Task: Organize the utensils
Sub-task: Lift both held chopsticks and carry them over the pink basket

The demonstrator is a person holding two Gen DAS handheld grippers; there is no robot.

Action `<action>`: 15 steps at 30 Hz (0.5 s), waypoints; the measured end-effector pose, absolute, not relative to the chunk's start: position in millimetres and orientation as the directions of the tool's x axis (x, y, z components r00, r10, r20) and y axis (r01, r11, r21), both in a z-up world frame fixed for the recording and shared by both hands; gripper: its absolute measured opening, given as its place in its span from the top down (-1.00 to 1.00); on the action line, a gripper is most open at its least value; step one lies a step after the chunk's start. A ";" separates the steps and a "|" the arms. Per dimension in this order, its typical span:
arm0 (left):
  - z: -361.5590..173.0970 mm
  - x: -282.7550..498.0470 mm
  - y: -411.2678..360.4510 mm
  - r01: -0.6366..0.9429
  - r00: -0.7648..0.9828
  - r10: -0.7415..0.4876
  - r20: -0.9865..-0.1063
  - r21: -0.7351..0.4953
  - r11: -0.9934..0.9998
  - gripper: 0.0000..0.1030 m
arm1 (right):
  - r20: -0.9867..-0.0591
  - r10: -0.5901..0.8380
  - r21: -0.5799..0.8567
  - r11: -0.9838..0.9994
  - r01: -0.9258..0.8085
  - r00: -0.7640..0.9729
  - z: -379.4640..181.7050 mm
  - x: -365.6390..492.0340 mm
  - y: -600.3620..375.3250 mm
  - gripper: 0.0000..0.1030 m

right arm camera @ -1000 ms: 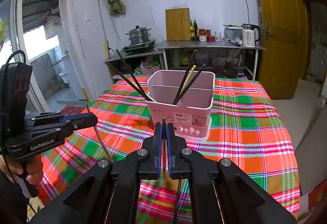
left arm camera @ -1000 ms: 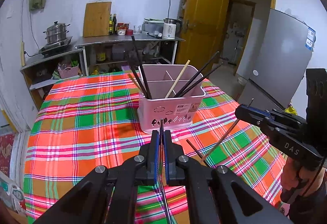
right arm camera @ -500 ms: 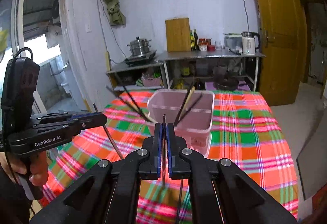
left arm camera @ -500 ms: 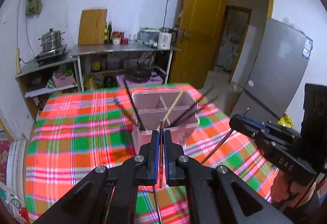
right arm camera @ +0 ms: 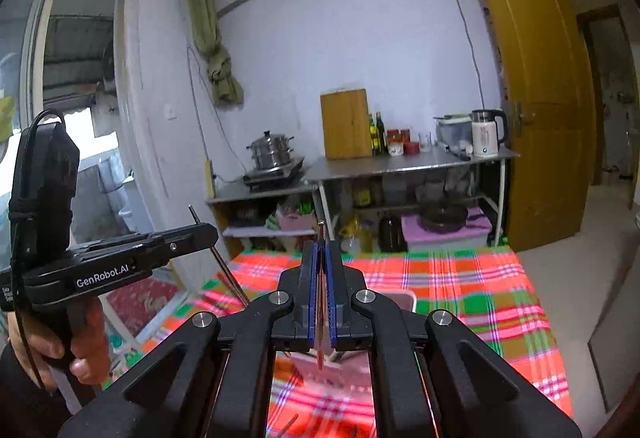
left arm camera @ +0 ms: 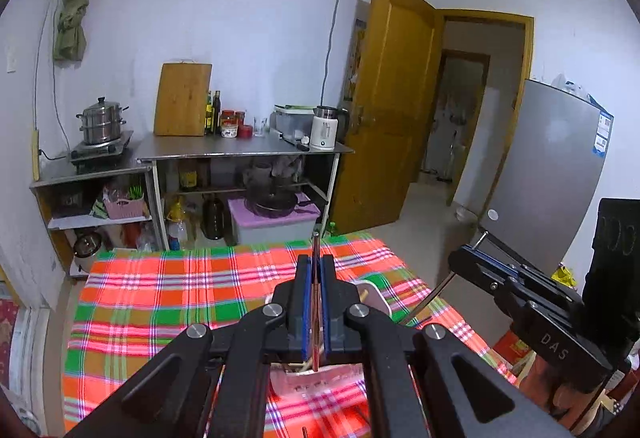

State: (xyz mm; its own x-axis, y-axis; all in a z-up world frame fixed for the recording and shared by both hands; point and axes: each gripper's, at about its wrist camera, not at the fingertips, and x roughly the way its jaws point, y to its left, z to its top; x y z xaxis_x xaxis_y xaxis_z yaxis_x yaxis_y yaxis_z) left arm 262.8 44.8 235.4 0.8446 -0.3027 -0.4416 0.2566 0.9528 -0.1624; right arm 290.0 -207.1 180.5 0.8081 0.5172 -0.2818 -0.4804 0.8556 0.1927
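Note:
In the left wrist view my left gripper (left arm camera: 315,258) is shut on a thin reddish chopstick (left arm camera: 316,242) that stands up between the blue pads. The pink utensil holder (left arm camera: 374,296) sits on the plaid tablecloth, mostly hidden beneath the fingers. At the right, my right gripper (left arm camera: 458,258) is shut on a dark chopstick (left arm camera: 430,298) that slants down. In the right wrist view my right gripper (right arm camera: 321,244) clamps its chopstick (right arm camera: 321,228) above the holder (right arm camera: 402,300). My left gripper (right arm camera: 212,232), held by a hand (right arm camera: 60,350), carries its chopstick (right arm camera: 224,262) at the left.
The table with the plaid cloth (left arm camera: 160,298) fills the foreground. A loose chopstick (right arm camera: 290,424) lies on it near me. Behind stand a steel counter (left arm camera: 240,150) with a kettle and a cutting board, a stove shelf with a pot (left arm camera: 100,118), a yellow door (left arm camera: 388,110) and a fridge (left arm camera: 552,174).
Both grippers have risen with their chopsticks still clamped. The pink holder has dropped from the middle of each view to under the fingers, and more of the room shows.

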 end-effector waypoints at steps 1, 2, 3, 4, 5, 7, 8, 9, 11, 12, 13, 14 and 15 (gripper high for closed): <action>235.5 266.6 44.4 0.254 0.847 -0.298 -0.440 -0.157 0.954 0.93 | -0.280 0.517 0.196 0.855 -0.479 0.809 180.7 292.4 -206.5 0.92; 235.3 270.6 44.1 0.253 0.848 -0.296 -0.440 -0.155 0.955 0.93 | -0.278 0.516 0.200 0.856 -0.477 0.810 180.7 296.4 -205.2 0.92; 234.3 275.7 43.8 0.252 0.847 -0.294 -0.442 -0.154 0.955 0.93 | -0.278 0.515 0.203 0.857 -0.474 0.811 180.1 299.1 -204.1 0.92; 232.5 279.1 43.8 0.248 0.847 -0.291 -0.444 -0.154 0.956 0.93 | -0.278 0.514 0.207 0.857 -0.472 0.812 179.1 303.2 -201.8 0.92; 228.8 284.1 44.1 0.243 0.844 -0.289 -0.451 -0.158 0.957 0.93 | -0.278 0.512 0.205 0.858 -0.471 0.812 178.2 305.2 -200.1 0.92; 221.8 291.9 44.7 0.240 0.837 -0.291 -0.463 -0.168 0.956 0.93 | -0.284 0.507 0.196 0.862 -0.468 0.814 174.0 308.0 -196.4 0.92; 217.8 295.5 44.7 0.236 0.835 -0.289 -0.469 -0.170 0.957 0.93 | -0.290 0.504 0.193 0.863 -0.467 0.813 170.0 310.4 -193.8 0.92; 212.9 298.8 45.1 0.232 0.831 -0.286 -0.477 -0.170 0.958 0.93 | -0.293 0.504 0.192 0.863 -0.466 0.812 167.4 310.9 -193.4 0.92; 204.9 305.0 45.4 0.227 0.823 -0.284 -0.492 -0.173 0.958 0.93 | -0.311 0.496 0.184 0.868 -0.460 0.811 158.3 315.6 -189.6 0.92; 201.1 308.0 45.8 0.223 0.819 -0.282 -0.499 -0.175 0.959 0.93 | -0.317 0.493 0.181 0.870 -0.459 0.810 156.0 317.5 -189.2 0.92; 197.6 310.7 45.9 0.218 0.816 -0.276 -0.507 -0.172 0.961 0.93 | -0.325 0.490 0.178 0.872 -0.457 0.809 152.5 319.6 -188.3 0.92; 194.6 311.8 46.2 0.216 0.815 -0.274 -0.511 -0.170 0.961 0.93 | -0.335 0.487 0.178 0.873 -0.454 0.806 148.2 321.4 -187.5 0.92; 191.0 313.4 46.7 0.217 0.812 -0.274 -0.515 -0.169 0.961 0.92 | -0.340 0.487 0.178 0.873 -0.453 0.805 146.3 323.6 -188.2 0.92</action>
